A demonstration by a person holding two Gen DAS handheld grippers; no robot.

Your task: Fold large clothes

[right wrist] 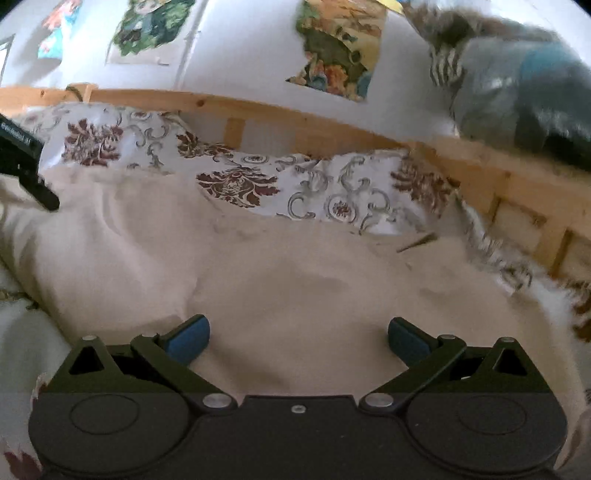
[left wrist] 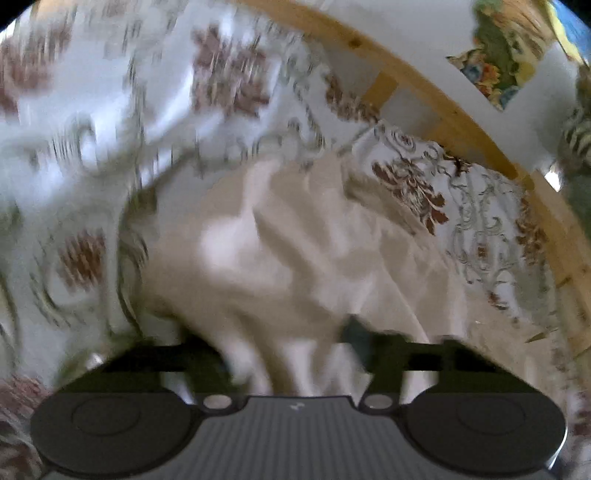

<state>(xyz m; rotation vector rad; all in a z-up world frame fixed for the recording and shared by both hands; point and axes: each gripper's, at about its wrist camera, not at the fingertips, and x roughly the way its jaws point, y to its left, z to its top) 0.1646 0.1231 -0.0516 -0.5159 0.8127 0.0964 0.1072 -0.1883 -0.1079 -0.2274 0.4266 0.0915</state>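
right claw: black housing, round discs | blue pads | silver screws | left claw: black, ribbed grey centre

A floral bedcover with maroon and grey scrollwork lies against a pale wooden rail. Colourful pictures hang on the white wall above. A grey bundle sits at the rail's right end.

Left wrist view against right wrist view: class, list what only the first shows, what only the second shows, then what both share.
Only the left wrist view: the left gripper with cream cloth bunched between its jaws, all blurred.

Only the right wrist view: the right gripper open above the flat cloth, two more posters and a grey bundle on the rail.

Both: the cloth, the floral bedding, the wooden rail, one poster.
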